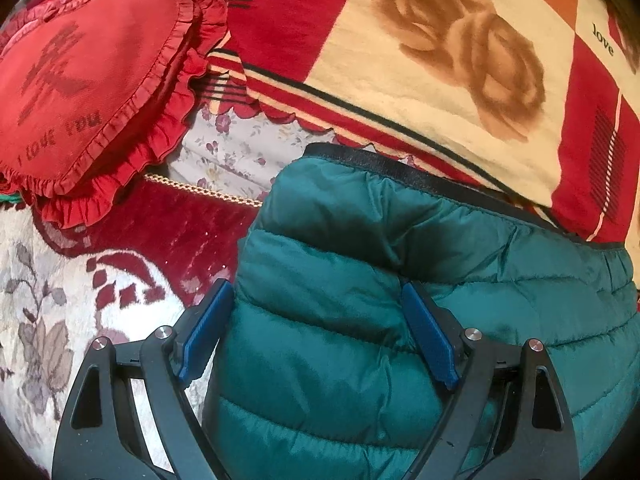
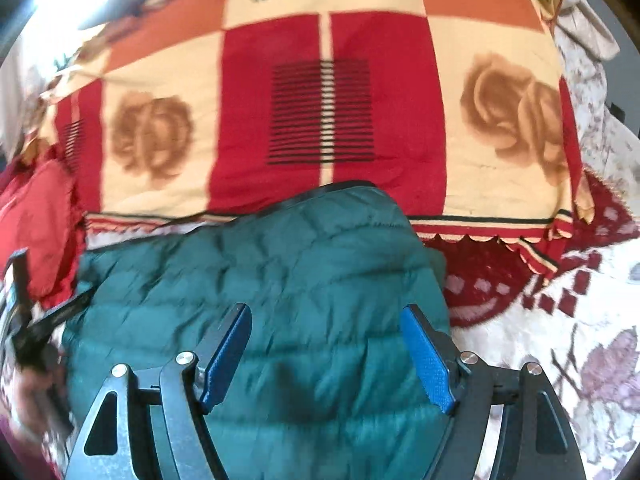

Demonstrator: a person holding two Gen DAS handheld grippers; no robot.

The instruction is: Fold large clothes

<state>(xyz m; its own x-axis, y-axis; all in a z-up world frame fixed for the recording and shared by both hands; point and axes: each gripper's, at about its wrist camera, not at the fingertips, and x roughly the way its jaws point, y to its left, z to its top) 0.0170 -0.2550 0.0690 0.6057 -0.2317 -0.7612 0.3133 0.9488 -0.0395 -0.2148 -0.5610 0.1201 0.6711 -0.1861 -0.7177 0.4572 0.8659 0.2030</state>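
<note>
A teal quilted puffer jacket (image 1: 360, 280) lies folded on the patterned bed cover, its black-trimmed edge toward the far side. My left gripper (image 1: 316, 300) is open, its blue pads (image 1: 204, 340) wide apart, straddling the jacket's left folded edge. In the right wrist view the jacket (image 2: 280, 272) fills the middle. My right gripper (image 2: 326, 320) is open above the jacket's right part, blue pads (image 2: 428, 360) apart, holding nothing. The left gripper's black body (image 2: 36, 320) shows at the far left edge.
A red heart-shaped ruffled cushion (image 1: 88, 92) lies at the left. A folded red, cream and orange rose-print blanket (image 2: 320, 112) lies right behind the jacket. The white and maroon floral bed cover (image 2: 560, 340) spreads to the right and left (image 1: 60, 320).
</note>
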